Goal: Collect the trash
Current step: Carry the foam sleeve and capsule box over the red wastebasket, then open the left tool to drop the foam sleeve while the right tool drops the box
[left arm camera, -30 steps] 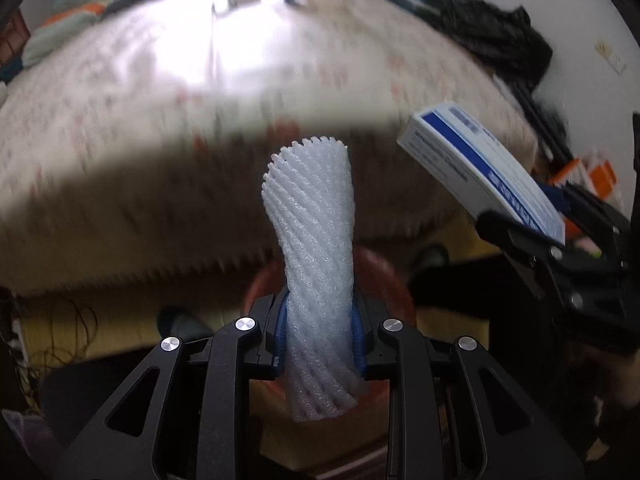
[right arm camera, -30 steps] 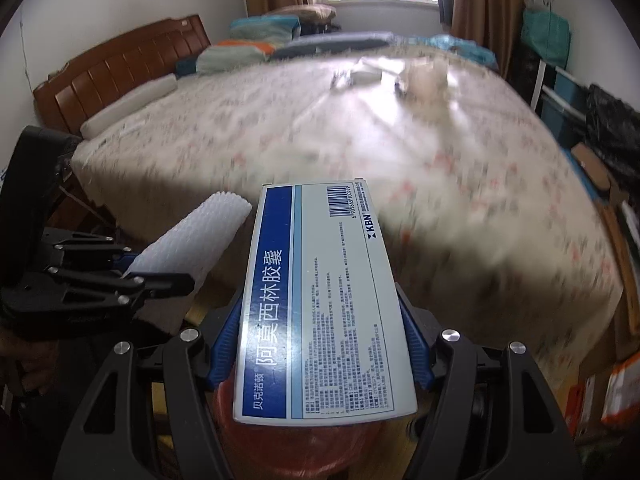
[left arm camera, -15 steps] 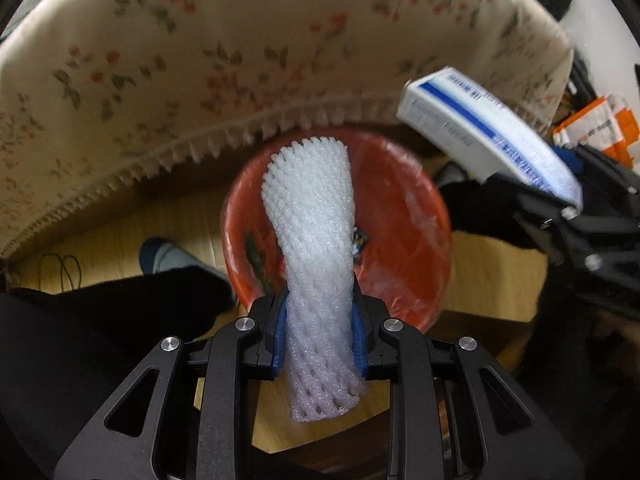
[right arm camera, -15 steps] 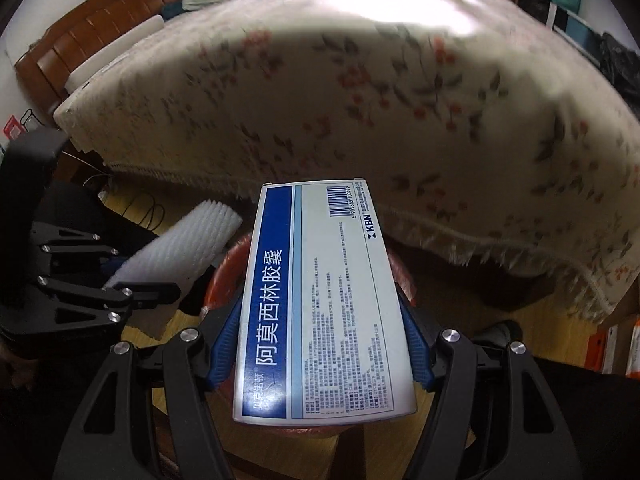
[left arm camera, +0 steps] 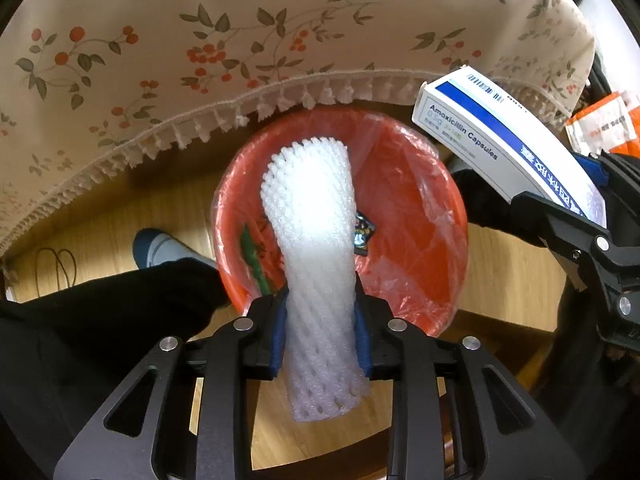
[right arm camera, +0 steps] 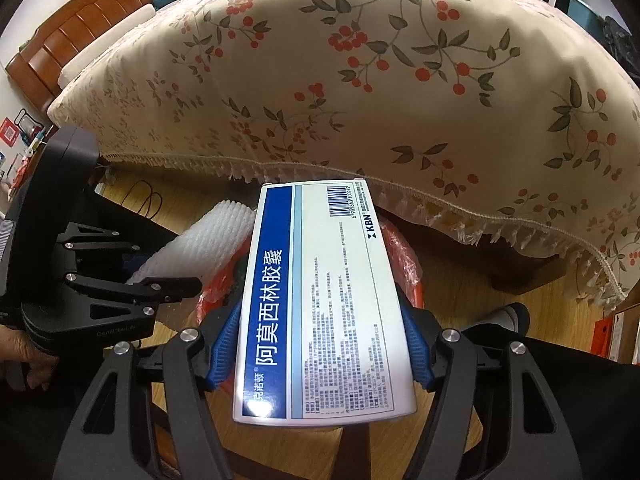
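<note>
A white foam fruit net (left arm camera: 316,240) stands upright between the blue pads of my left gripper (left arm camera: 320,328), directly over the red bin (left arm camera: 420,200) lined with clear plastic. The pads still press on the net while the jaws are opening slightly. Wrappers lie at the bin's bottom. My right gripper (right arm camera: 320,344) is shut on a white and blue medicine box (right arm camera: 324,300), held over the bin's right rim (right arm camera: 408,264). In the left wrist view the same box (left arm camera: 500,160) hangs at the bin's upper right. In the right wrist view the net (right arm camera: 208,244) shows left of the box.
The floral bedspread (left arm camera: 240,40) with its fringe hangs just beyond the bin. A person's foot (left arm camera: 164,248) and dark trouser leg lie left of the bin on the wooden floor. An orange parcel (left arm camera: 600,124) sits far right, a wooden headboard (right arm camera: 80,40) far left.
Both grippers have sunk and tipped downward from bed-top level to just above the red bin, each keeping its item. The bin now fills the middle of the left wrist view.
</note>
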Demonstrator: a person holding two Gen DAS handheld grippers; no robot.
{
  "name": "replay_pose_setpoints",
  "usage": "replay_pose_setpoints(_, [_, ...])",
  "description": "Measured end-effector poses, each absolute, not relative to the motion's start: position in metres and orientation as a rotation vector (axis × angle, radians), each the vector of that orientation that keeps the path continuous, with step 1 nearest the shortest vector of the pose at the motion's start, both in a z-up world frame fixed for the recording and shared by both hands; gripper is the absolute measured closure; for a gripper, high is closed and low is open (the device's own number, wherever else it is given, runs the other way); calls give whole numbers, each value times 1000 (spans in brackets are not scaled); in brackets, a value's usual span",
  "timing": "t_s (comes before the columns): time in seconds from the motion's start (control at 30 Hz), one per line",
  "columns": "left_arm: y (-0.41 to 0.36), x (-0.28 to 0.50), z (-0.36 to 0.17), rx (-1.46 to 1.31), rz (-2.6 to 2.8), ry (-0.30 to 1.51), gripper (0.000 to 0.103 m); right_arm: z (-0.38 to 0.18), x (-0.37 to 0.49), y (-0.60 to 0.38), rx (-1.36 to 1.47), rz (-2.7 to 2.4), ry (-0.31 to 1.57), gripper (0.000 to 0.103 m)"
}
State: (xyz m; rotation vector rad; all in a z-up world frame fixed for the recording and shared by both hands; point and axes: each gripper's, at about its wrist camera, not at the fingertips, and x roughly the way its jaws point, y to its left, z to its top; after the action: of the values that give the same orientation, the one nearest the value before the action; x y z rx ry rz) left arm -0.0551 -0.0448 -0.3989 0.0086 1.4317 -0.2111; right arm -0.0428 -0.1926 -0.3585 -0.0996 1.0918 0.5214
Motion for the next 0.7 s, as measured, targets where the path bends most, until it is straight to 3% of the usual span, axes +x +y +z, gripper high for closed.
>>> replay_pose_setpoints(0.33, [-50, -52, -400, 15, -223, 1431, 69, -361, -42, -192, -99, 520, 1104, 36])
replay_pose_setpoints(0.7, [-53, -49, -402, 21, -235, 1428, 45, -364, -41, -193, -95, 520, 1115, 36])
